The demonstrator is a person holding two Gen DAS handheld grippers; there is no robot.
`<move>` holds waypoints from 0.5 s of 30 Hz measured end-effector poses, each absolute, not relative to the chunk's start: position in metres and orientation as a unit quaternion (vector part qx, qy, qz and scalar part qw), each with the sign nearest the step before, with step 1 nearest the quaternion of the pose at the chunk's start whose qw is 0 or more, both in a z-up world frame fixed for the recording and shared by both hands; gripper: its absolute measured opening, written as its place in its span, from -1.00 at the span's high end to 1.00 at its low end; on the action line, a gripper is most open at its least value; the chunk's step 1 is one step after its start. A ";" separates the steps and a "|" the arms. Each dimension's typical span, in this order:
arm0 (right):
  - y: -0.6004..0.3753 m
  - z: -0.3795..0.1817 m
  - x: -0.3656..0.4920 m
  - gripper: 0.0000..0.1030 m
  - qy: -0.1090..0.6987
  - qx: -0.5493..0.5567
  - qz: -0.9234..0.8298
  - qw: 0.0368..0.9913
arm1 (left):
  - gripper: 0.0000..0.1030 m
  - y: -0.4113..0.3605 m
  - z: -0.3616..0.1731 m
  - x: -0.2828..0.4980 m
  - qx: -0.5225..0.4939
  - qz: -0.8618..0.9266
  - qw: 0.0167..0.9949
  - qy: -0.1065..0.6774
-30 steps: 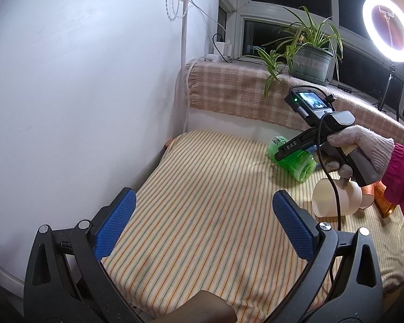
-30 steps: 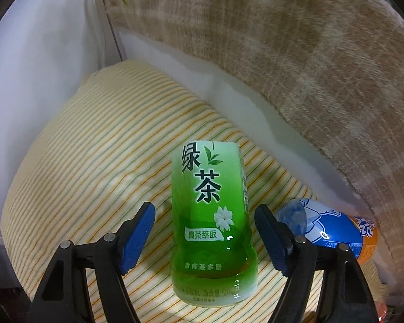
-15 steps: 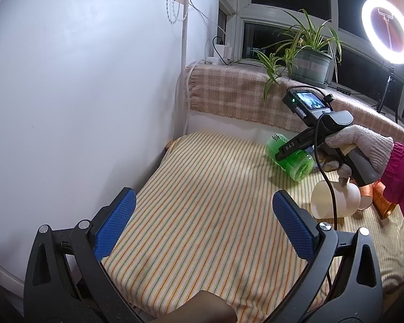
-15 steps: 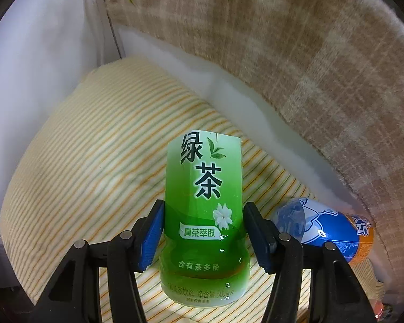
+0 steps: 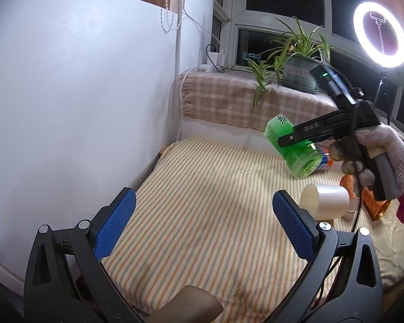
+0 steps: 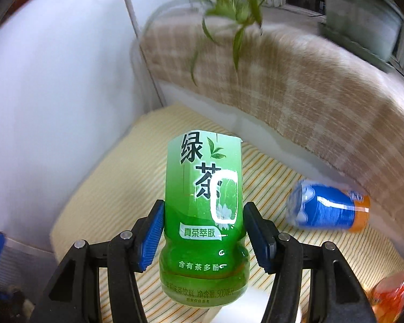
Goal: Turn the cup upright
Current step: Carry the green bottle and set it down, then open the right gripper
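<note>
We see our right gripper (image 6: 203,238) clamped on the green cup (image 6: 203,215), holding it tilted in the air above the striped surface (image 5: 202,202). Our left gripper (image 5: 202,223) hangs wide apart, holding nothing. A cream cup (image 5: 324,202) lies on its side near the green cup.
</note>
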State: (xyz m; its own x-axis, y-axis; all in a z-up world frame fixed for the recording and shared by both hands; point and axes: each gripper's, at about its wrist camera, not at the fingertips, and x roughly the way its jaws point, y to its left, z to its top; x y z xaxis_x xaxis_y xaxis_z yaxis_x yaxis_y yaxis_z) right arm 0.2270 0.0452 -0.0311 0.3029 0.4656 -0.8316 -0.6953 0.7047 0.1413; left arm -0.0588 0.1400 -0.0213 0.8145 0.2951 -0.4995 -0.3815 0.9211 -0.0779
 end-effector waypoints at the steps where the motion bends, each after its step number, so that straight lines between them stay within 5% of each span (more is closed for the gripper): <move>1: 0.038 -0.026 0.221 -0.18 0.462 -0.113 0.367 0.799 | -1.00 0.138 -0.021 -0.059 -0.088 0.174 0.949 0.248; 15: -0.113 -0.019 0.126 -0.18 0.450 0.045 0.343 0.823 | -1.00 0.091 -0.022 -0.043 -0.093 0.078 0.953 0.276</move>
State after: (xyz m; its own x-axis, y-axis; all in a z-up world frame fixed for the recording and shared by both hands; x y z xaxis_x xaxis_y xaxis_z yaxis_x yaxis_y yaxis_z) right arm 0.1258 -0.1131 -0.0191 0.3583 0.6056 -0.7106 -0.5251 0.7600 0.3830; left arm -0.0431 0.0909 -0.0224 0.8354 0.0973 -0.5409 -0.1997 0.9707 -0.1338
